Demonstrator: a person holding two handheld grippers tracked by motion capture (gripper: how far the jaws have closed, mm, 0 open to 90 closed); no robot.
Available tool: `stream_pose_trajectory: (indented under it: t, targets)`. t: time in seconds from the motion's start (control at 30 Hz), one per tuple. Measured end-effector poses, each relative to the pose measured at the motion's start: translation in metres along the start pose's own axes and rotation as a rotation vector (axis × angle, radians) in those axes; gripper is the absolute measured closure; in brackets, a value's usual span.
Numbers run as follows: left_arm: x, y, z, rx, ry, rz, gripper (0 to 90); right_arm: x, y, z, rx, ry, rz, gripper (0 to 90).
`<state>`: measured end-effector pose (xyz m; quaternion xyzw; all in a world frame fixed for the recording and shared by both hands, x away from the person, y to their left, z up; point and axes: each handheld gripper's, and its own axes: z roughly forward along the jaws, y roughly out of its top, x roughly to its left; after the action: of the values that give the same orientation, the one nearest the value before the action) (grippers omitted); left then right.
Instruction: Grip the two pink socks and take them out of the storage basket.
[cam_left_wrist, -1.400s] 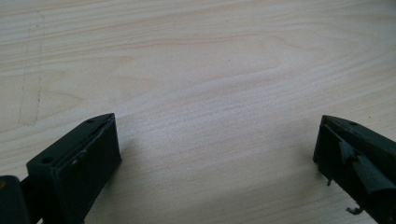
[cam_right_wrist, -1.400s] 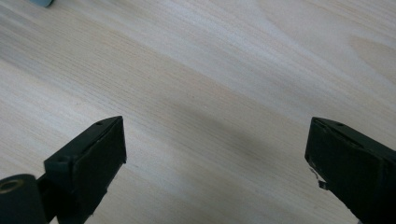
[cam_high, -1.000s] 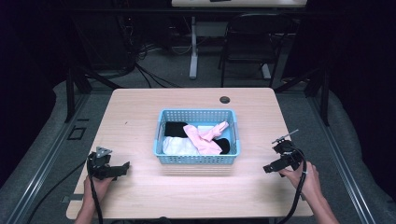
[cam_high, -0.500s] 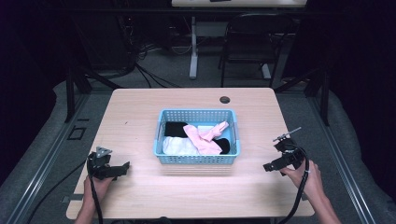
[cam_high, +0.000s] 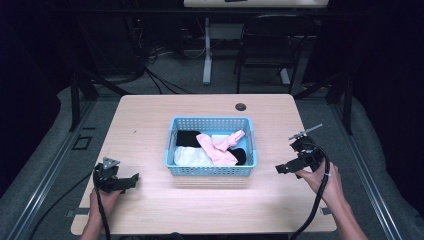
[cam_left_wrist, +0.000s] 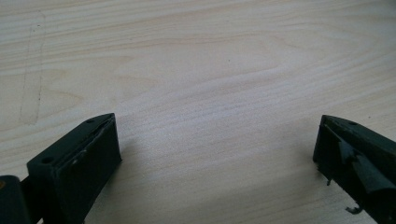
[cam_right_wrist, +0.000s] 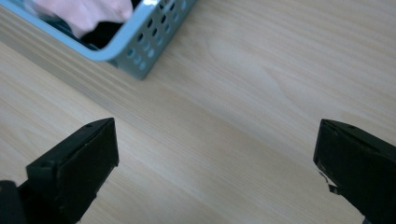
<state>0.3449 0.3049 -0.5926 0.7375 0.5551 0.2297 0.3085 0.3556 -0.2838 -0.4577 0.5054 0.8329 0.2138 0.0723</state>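
Jaws spread wide and empty on both the left gripper (cam_high: 131, 180) and the right gripper (cam_high: 281, 169), each low over the bare table (cam_high: 150, 125) on either side of the blue basket (cam_high: 210, 171). Pink, white and black clothes (cam_high: 216, 150) lie heaped inside it. Work seems barely begun; next, probably a reach in to pinch one garment.

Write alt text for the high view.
A blue basket of pink, white and black cloths sits mid-table; the left gripper and right gripper, each hand-held and open, flank it.
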Motion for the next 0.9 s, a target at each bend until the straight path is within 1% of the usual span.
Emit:
stream_pose_trajectory:
  t: [0.17, 0.2, 0.23, 0.3, 0.33, 0.4, 0.43, 0.47, 0.5, 0.53, 0.57, 0.6, 0.63, 0.67, 0.7, 0.73, 0.9]
  targets:
    - [0.0, 0.0, 0.0, 0.0, 0.0, 0.0, 0.6, 0.009, 0.016, -0.005, -0.033, 0.029, -0.021, 0.0]
    - [0.0, 0.0, 0.0, 0.0, 0.0, 0.0, 0.7, 0.011, 0.019, -0.007, -0.041, 0.031, -0.031, 0.0]
    - [0.0, 0.0, 0.0, 0.0, 0.0, 0.0, 0.7, 0.013, 0.023, -0.008, -0.036, 0.039, -0.038, 0.0]
    - [0.0, 0.0, 0.0, 0.0, 0.0, 0.0, 0.6, 0.016, 0.029, -0.01, -0.054, 0.047, -0.05, 0.0]
    - [0.0, 0.0, 0.0, 0.0, 0.0, 0.0, 0.7, 0.019, 0.032, -0.01, -0.063, 0.047, -0.051, 0.0]
    - [0.0, 0.0, 0.0, 0.0, 0.0, 0.0, 0.6, 0.022, 0.04, -0.013, -0.067, 0.053, -0.066, 0.0]
    - [0.0, 0.0, 0.0, 0.0, 0.0, 0.0, 0.6, 0.027, 0.047, -0.015, -0.071, 0.051, -0.071, 0.0]
    - [0.0, 0.0, 0.0, 0.0, 0.0, 0.0, 0.6, 0.027, 0.047, -0.015, -0.071, 0.051, -0.071, 0.0]
    - [0.0, 0.0, 0.0, 0.0, 0.0, 0.0, 0.6, 0.032, 0.055, -0.015, -0.073, 0.054, -0.083, 0.0]
    - [0.0, 0.0, 0.0, 0.0, 0.0, 0.0, 0.6, 0.032, 0.055, -0.015, -0.073, 0.054, -0.083, 0.0]
    - [0.0, 0.0, 0.0, 0.0, 0.0, 0.0, 0.6, 0.037, 0.062, -0.015, -0.075, 0.058, -0.098, 0.0]
    - [0.0, 0.0, 0.0, 0.0, 0.0, 0.0, 0.6, 0.037, 0.062, -0.015, -0.075, 0.058, -0.098, 0.0]
    - [0.0, 0.0, 0.0, 0.0, 0.0, 0.0, 0.6, 0.042, 0.069, -0.013, -0.073, 0.067, -0.113, 0.0]
    - [0.0, 0.0, 0.0, 0.0, 0.0, 0.0, 0.6, 0.042, 0.069, -0.013, -0.073, 0.067, -0.113, 0.0]
    - [0.0, 0.0, 0.0, 0.0, 0.0, 0.0, 0.6, 0.049, 0.075, -0.009, -0.078, 0.071, -0.124, 0.0]
    - [0.0, 0.0, 0.0, 0.0, 0.0, 0.0, 0.6, 0.049, 0.075, -0.009, -0.078, 0.071, -0.124, 0.0]
    - [0.0, 0.0, 0.0, 0.0, 0.0, 0.0, 0.6, 0.064, 0.089, 0.002, -0.058, 0.093, -0.159, 0.0]
